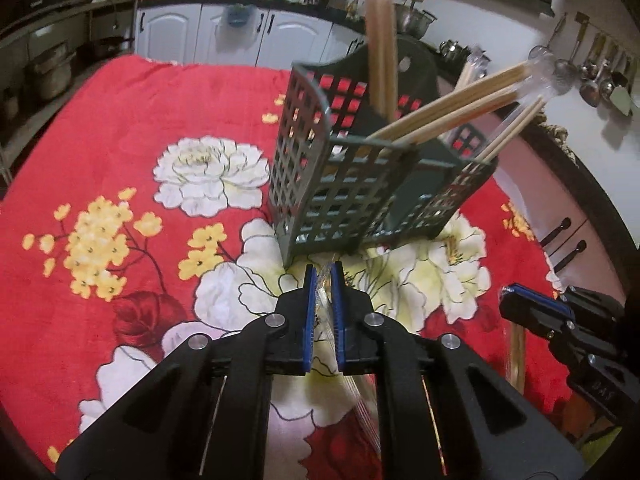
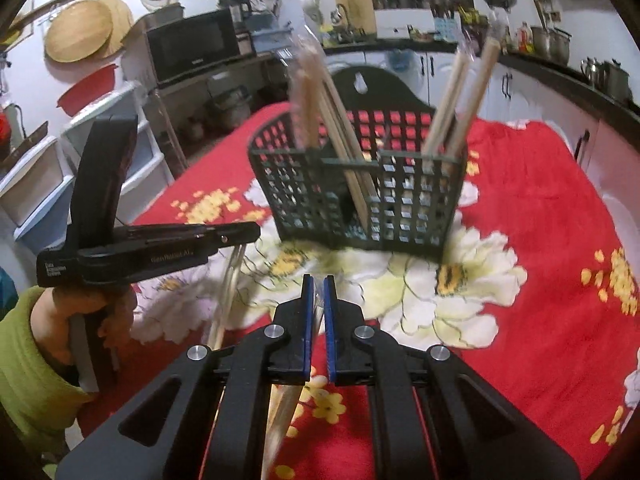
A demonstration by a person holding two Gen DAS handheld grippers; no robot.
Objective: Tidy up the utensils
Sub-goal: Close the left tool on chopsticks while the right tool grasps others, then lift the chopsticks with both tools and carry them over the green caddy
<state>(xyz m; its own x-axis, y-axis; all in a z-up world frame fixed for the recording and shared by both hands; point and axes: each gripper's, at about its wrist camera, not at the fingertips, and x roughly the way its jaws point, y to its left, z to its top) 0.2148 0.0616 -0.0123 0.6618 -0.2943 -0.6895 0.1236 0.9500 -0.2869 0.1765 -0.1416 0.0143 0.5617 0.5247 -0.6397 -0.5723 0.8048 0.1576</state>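
Observation:
A dark green lattice utensil basket (image 1: 320, 184) (image 2: 400, 208) stands on the red floral cloth, with several wrapped wooden chopstick pairs (image 1: 452, 108) (image 2: 472, 92) leaning in its compartments. In front of the basket, my left gripper (image 1: 323, 276) is shut on a clear-wrapped chopstick pair (image 1: 360, 392) that hangs below it. My right gripper (image 2: 319, 284) is shut on another wrapped chopstick pair (image 2: 288, 400), which also dangles underneath. Each wrist view shows the other gripper beside it: the right gripper (image 1: 508, 292) and the left gripper (image 2: 256, 232), held by a hand in a green sleeve (image 2: 24, 360).
A red floral tablecloth (image 1: 120, 128) covers the table around the basket. White kitchen cabinets (image 1: 224, 36) and a cluttered counter lie beyond the far edge. Ladles hang on the wall (image 1: 592, 76). A microwave (image 2: 192, 44) and drawer units (image 2: 36, 184) stand off the table.

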